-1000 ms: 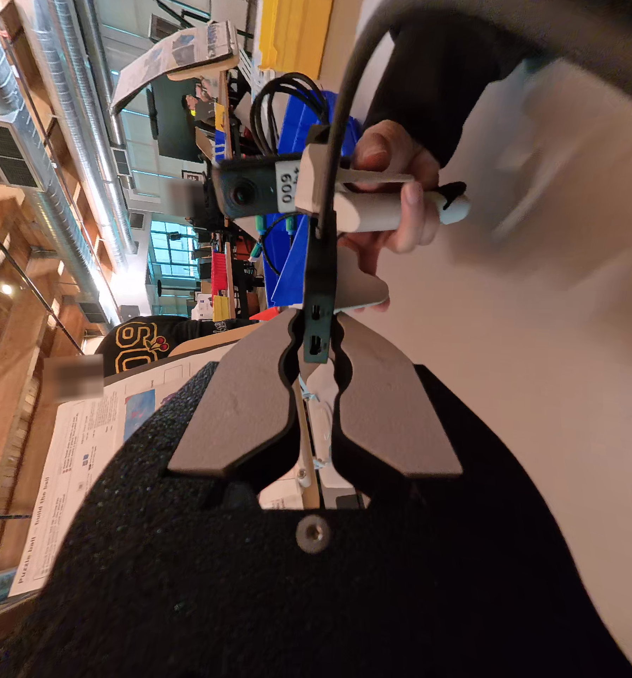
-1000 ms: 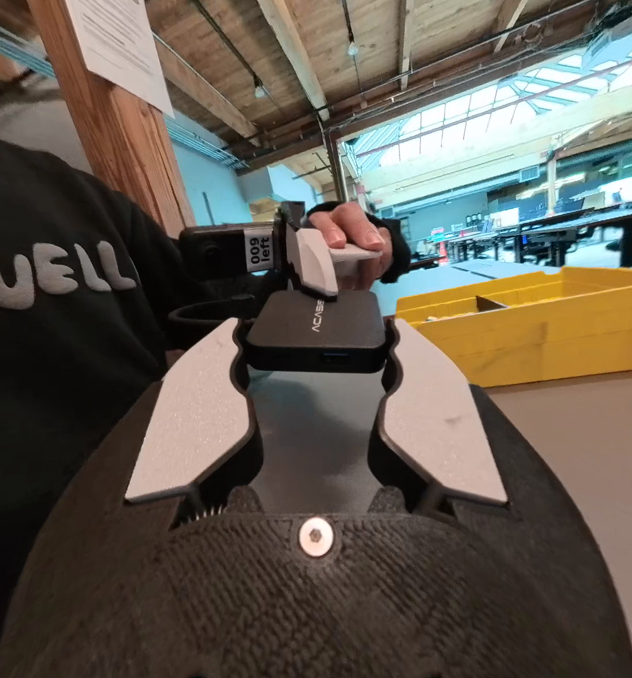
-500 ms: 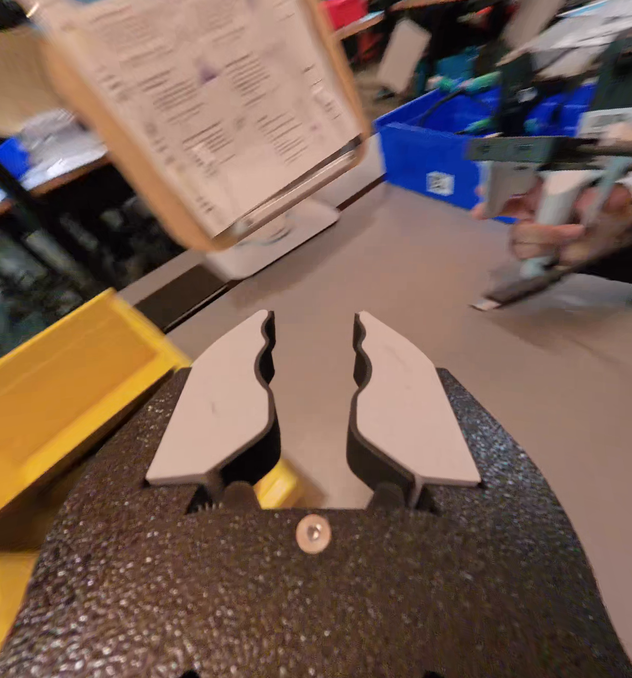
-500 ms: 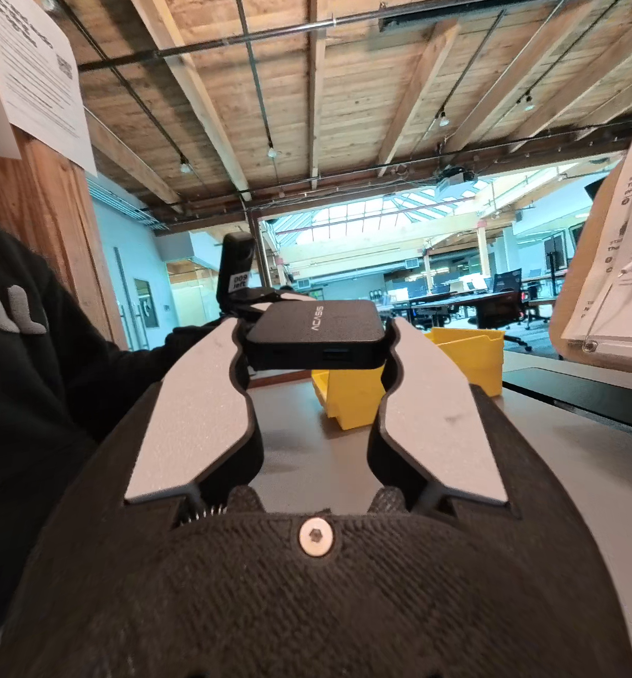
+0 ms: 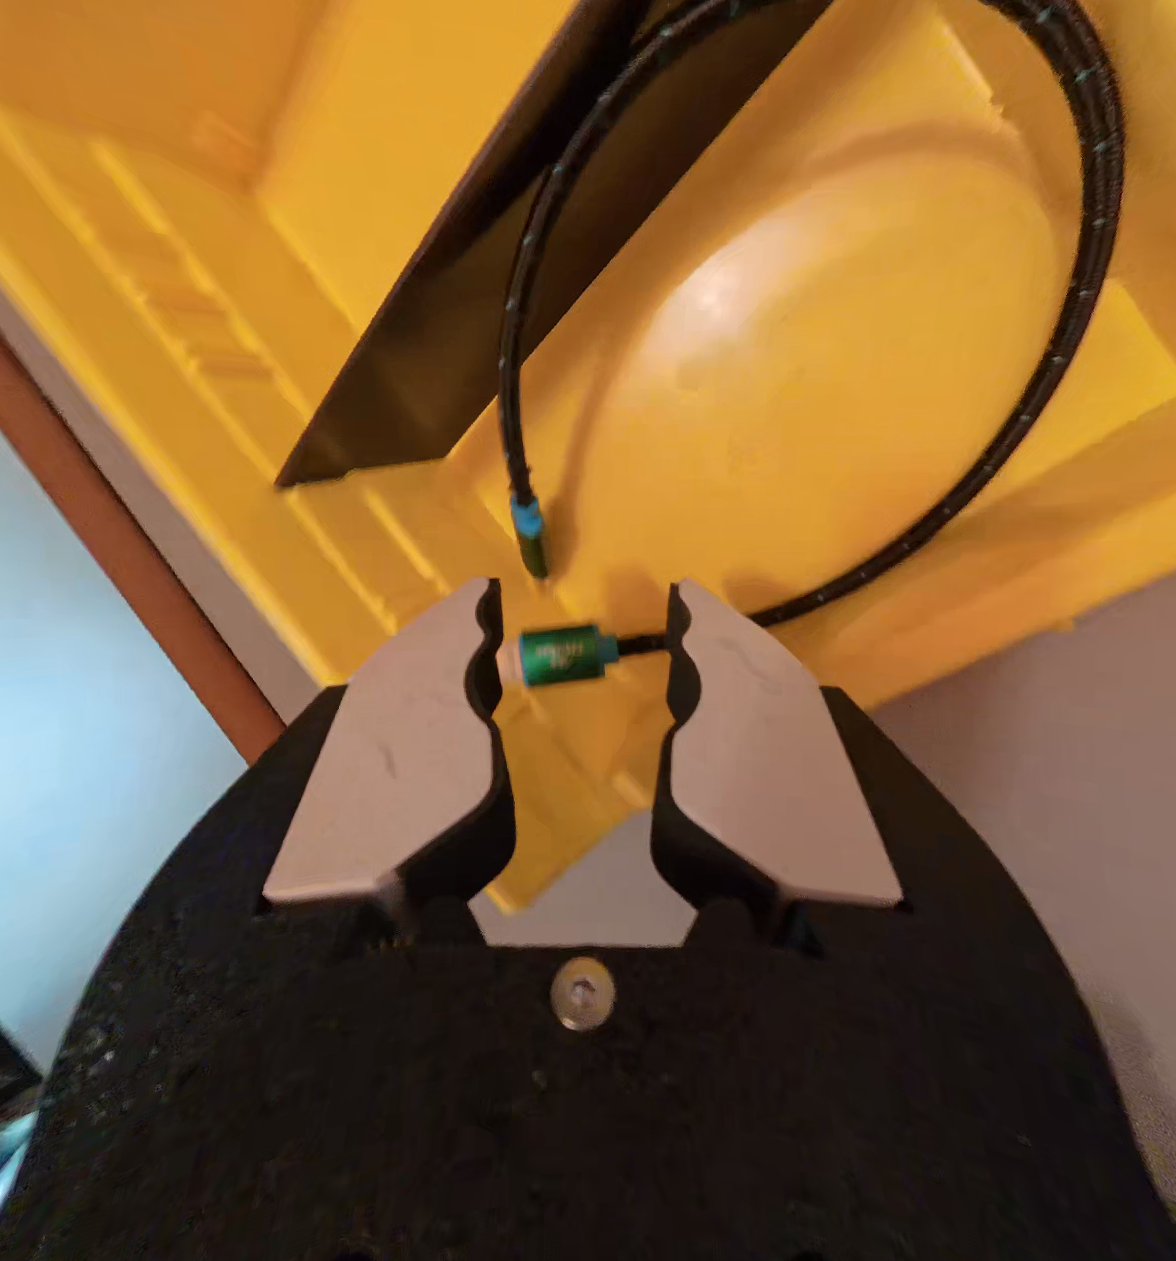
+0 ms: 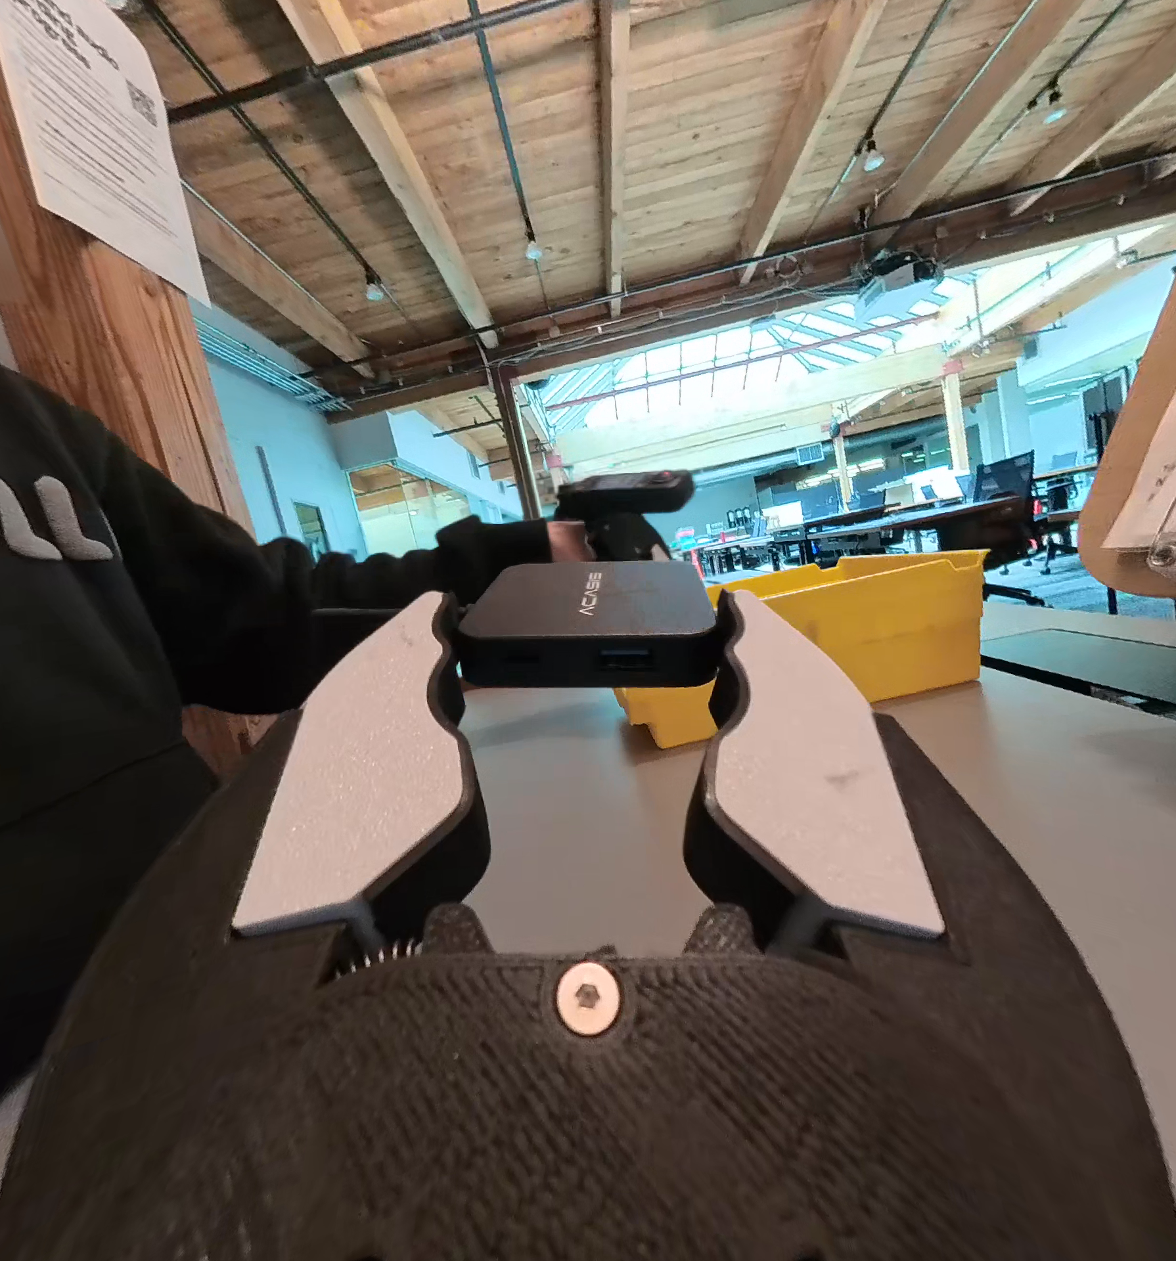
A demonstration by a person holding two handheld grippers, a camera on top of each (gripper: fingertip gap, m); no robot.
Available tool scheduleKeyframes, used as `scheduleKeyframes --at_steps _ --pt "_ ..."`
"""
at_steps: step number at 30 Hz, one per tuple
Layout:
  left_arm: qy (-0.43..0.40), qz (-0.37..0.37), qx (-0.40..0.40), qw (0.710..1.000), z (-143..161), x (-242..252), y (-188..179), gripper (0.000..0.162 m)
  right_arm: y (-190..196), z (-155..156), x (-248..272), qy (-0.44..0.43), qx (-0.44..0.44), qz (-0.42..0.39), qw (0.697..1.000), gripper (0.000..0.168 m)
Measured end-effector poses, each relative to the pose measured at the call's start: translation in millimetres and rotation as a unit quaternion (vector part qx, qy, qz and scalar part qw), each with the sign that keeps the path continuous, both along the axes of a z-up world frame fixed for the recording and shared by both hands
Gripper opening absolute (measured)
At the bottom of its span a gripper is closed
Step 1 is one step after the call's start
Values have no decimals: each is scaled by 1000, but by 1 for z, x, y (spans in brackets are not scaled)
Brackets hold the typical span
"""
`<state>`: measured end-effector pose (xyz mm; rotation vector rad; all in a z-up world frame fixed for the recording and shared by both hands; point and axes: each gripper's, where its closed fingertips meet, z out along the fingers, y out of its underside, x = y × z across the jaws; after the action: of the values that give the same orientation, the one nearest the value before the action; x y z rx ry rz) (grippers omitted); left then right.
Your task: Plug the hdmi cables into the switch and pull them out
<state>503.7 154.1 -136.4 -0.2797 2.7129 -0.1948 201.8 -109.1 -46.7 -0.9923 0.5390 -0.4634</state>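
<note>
My left gripper (image 5: 584, 600) is open above a yellow bin (image 5: 810, 286). A black braided cable (image 5: 1049, 341) loops inside the bin. Its green plug (image 5: 565, 656) lies between my fingertips, untouched. The cable's other green plug (image 5: 531, 539) lies just beyond. My right gripper (image 6: 584, 614) is shut on the black switch box (image 6: 589, 614) and holds it level above the grey table (image 6: 1049, 785), with its ports facing the camera. The left gripper (image 6: 623, 508) shows farther off, over the yellow bin (image 6: 879, 628).
A dark divider (image 5: 503, 273) crosses the bin. A person's dark sleeve (image 6: 264, 614) reaches across on the left. A wooden post (image 6: 94, 341) stands at the left, and a wooden board with papers (image 6: 1158, 443) at the right.
My left gripper let go of the switch, opened, and swung away and down over the yellow bin, onto the cable plug. My right gripper kept the switch and turned right.
</note>
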Motion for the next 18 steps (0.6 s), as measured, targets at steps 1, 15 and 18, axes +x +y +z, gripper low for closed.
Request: scheduleKeyframes --at_steps 1,15,18 --pt "-14 4 2 1000 -5 11 -9 46 1 0 0 0 -3 1 1000 73" --pt "-274 -94 -104 951 125 15 -52 4 -21 27 -19 -62 60 3 996 72" --pt "-384 -192 -143 892 193 -33 -78 4 -37 46 -38 -109 118 43 986 73"
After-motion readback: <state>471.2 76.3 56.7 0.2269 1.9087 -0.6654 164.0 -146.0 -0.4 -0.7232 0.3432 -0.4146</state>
